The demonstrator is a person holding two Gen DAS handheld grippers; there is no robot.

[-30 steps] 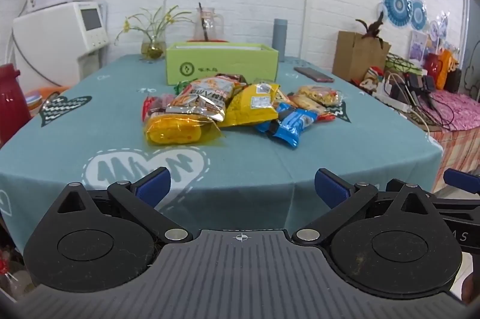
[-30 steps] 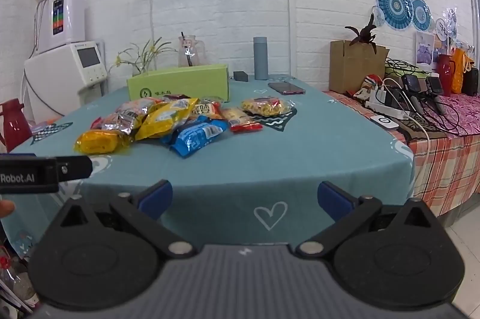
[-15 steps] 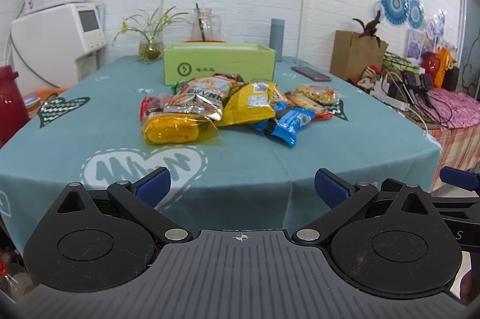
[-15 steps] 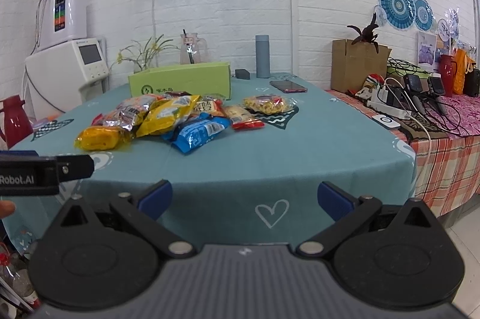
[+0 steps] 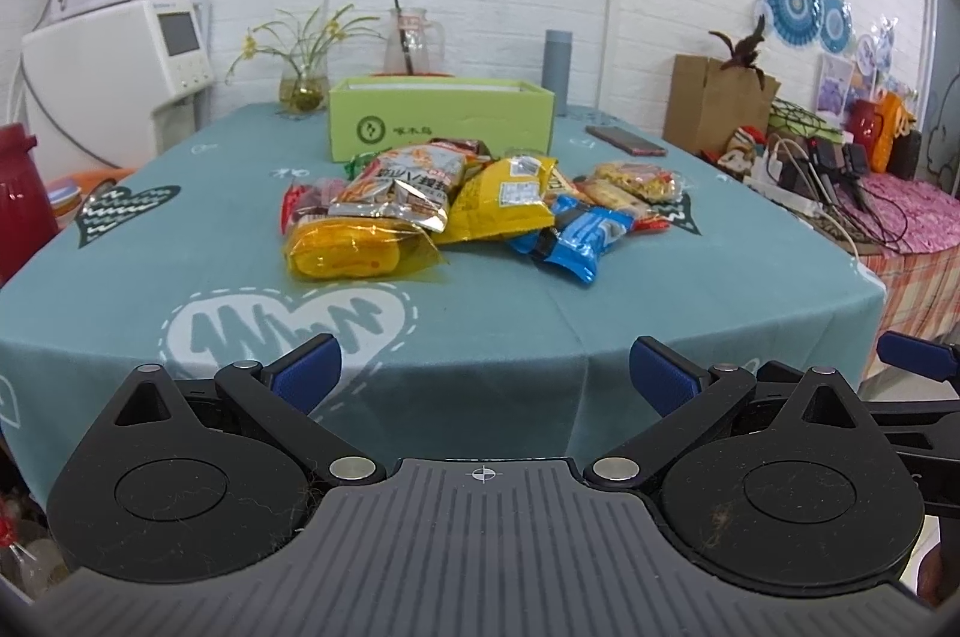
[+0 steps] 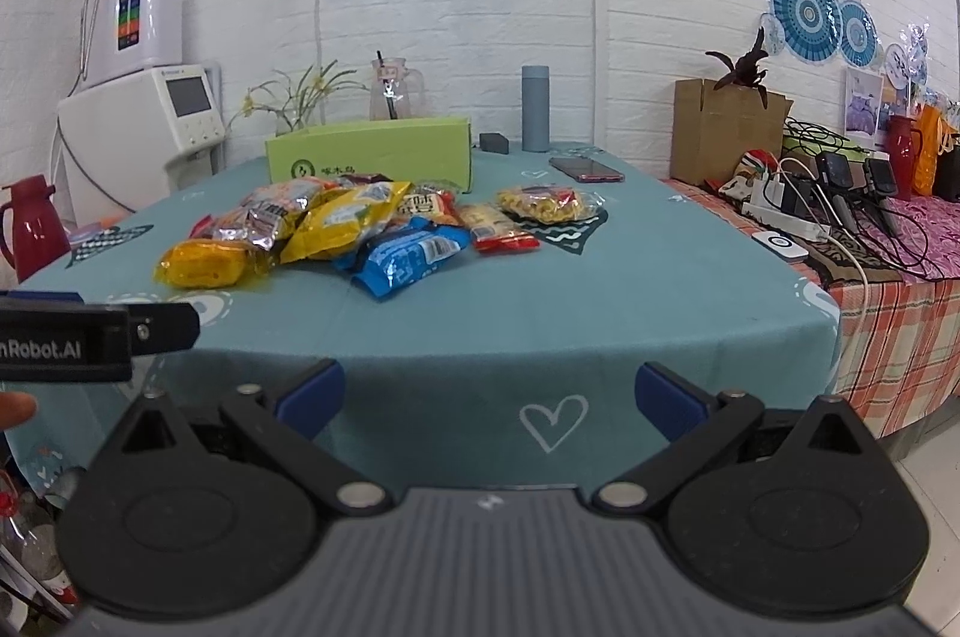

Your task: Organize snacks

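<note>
Surface: table (image 5: 492,313) under a teal cloth printed with hearts, set against a white brick wall.

Snack pile (image 5: 468,211): heaped at the table's middle, at 12 o'clock from both grippers. Contents: an orange-yellow packet (image 5: 354,253) nearest the left gripper; a silver-and-orange bag (image 5: 408,187) overlapping it from behind; a yellow bag (image 5: 504,205); a blue packet (image 6: 408,259) at the near right of the heap; a clear bag of yellow pieces (image 6: 546,205) at 1 o'clock, slightly apart.

Green box (image 5: 441,121): open-topped, directly behind the pile at 12 o'clock.

Behind the box: vase with stems (image 5: 303,79), glass jug (image 5: 411,43), grey flask (image 6: 535,108). Phone (image 6: 585,169) lies flat at 1 o'clock.

Room: white appliances (image 5: 114,55) at 10 o'clock; red flask (image 6: 27,229) at 9 o'clock; a side table with cables and chargers (image 6: 840,205) at 3 o'clock.

Left gripper (image 5: 485,376): held level before the near table edge, clear of the cloth, blue pads spread wide, nothing between them.

Right gripper (image 6: 489,394): same pose, just beside the left one, pads wide apart and unloaded.
</note>
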